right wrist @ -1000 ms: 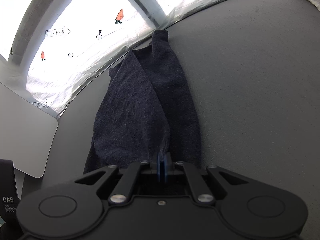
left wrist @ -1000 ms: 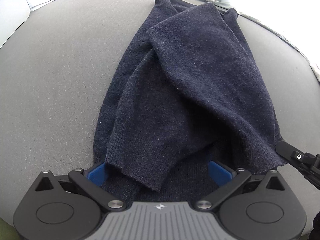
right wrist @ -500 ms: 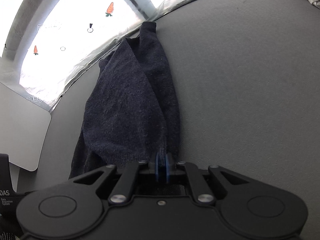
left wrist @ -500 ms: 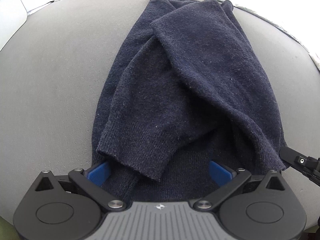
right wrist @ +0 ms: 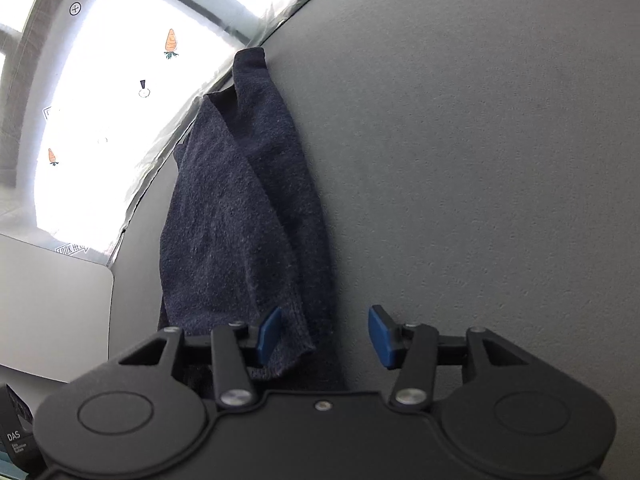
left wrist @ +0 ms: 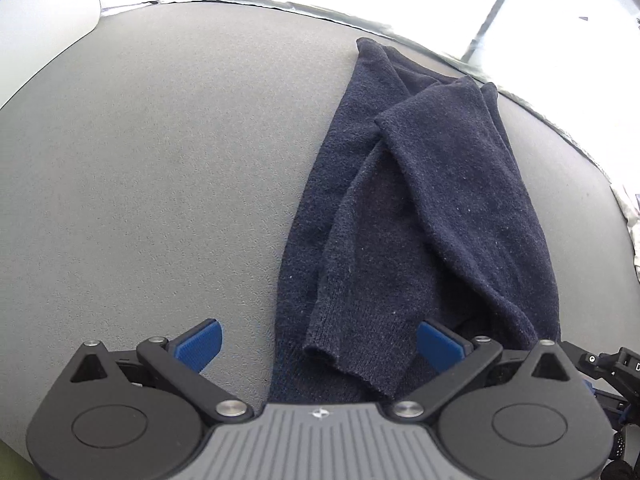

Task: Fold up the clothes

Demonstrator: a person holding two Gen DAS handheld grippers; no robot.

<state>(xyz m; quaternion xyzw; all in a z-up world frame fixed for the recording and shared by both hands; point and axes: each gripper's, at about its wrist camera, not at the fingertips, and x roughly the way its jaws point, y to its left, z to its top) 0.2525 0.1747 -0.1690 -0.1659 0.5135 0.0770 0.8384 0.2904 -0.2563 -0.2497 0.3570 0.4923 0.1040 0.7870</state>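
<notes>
Both tongs spread apart over navy sweater (left wrist: pixel 432 216) on grey table (left wrist: pixel 160 160)

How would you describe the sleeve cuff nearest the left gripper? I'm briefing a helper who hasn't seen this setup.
Start from the grey table, where one dark navy sweater lies in a long folded strip. At its near end, between the fingers of the open left gripper, sits the sleeve cuff. Its ribbed knit edge, lying on top of the other layers, sets it apart.
</notes>
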